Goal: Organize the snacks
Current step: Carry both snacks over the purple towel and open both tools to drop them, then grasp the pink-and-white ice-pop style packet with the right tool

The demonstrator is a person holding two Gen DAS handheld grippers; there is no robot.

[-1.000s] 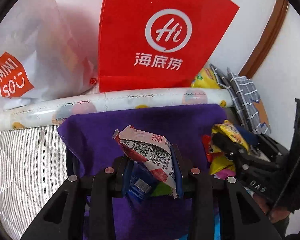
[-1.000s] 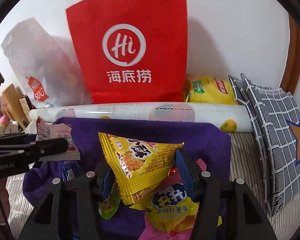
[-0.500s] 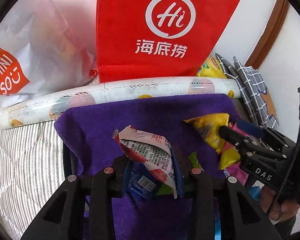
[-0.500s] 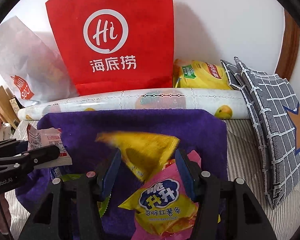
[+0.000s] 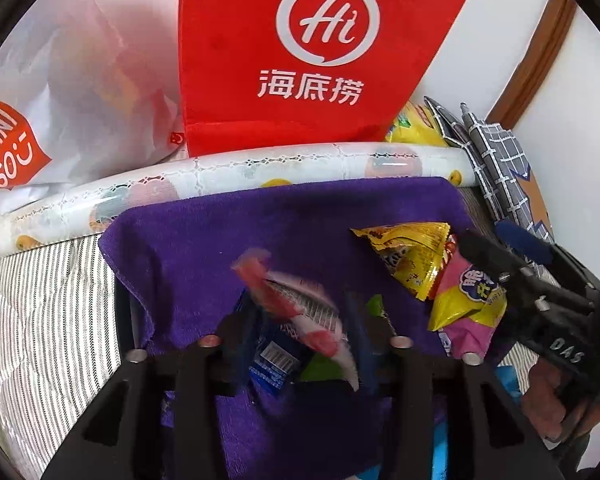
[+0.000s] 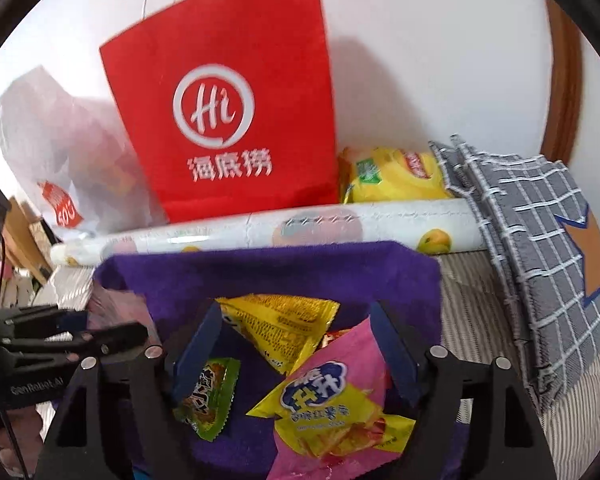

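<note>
1. I am opening my left gripper (image 5: 300,332), and its jaws have just been parting; the red-and-white packet (image 5: 296,308) is blurred between them, tipping loose over the near middle of the purple towel (image 5: 236,240). It may be sliding onto the blue packet (image 5: 274,360) beneath instead of lying on its own, because I am letting go while it is tilted.

2. I am holding my right gripper (image 6: 296,344) wide, its jaws having just been spreading, and the pads are not pressing anything. The yellow packet (image 6: 280,328) is lying between them on the towel toward its right edge, leaning on the pink-and-yellow packet (image 6: 332,404).

3. I am risking a snag: the green packet (image 6: 210,396) is sitting right against my right gripper's left finger, so pulling away could drag it.

4. I am working the two grippers near each other over one small towel, so they could be bumping, or nudging the pile toward the towel's right edge and onto the striped bedding (image 6: 480,320).

5. The packets are overlapping, so the sorting is staying muddled unless I am spacing them apart.
</note>
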